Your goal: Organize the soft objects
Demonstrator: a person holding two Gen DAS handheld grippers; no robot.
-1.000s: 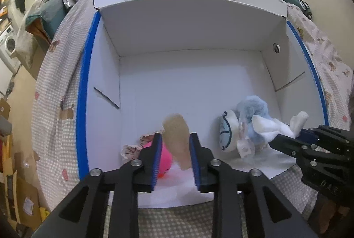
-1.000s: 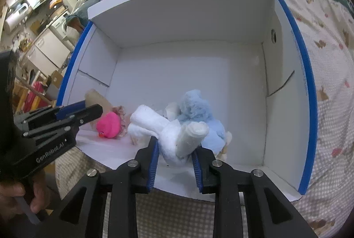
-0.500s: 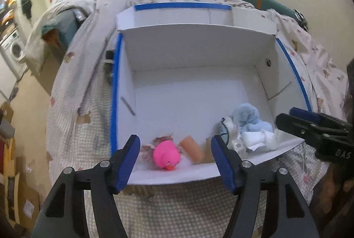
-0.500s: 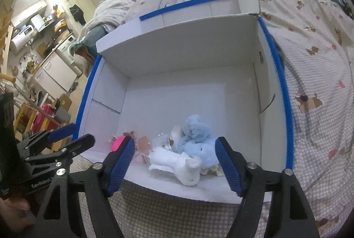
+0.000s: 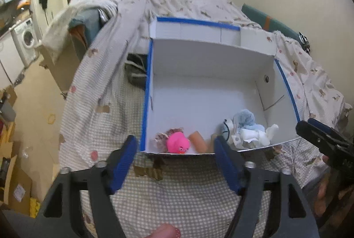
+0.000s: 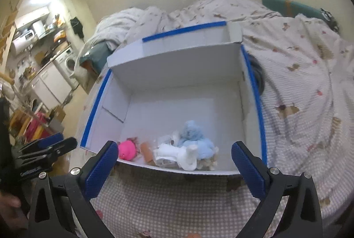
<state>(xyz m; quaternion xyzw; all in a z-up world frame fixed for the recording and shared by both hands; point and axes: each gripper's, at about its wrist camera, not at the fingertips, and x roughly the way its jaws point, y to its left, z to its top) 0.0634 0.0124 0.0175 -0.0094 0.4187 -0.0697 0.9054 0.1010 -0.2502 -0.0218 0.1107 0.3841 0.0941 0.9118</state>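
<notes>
White cardboard box (image 5: 208,54) holds pink duck (image 5: 177,142) and blue plush (image 6: 194,138) (just released); left gripper (image 5: 173,162) and right gripper (image 6: 174,168), empty, jaws opening, likely fetch more.

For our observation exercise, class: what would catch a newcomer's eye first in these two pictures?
First, the big white box with blue-taped edges, lying on a checked bedspread. Next, the soft toys huddled along its near wall: a bright pink toy to the left, a fluffy blue plush with a white cloth toy to the right. In front, each view's gripper, left and right, has its blue-padded jaws opening with nothing between them.
</notes>
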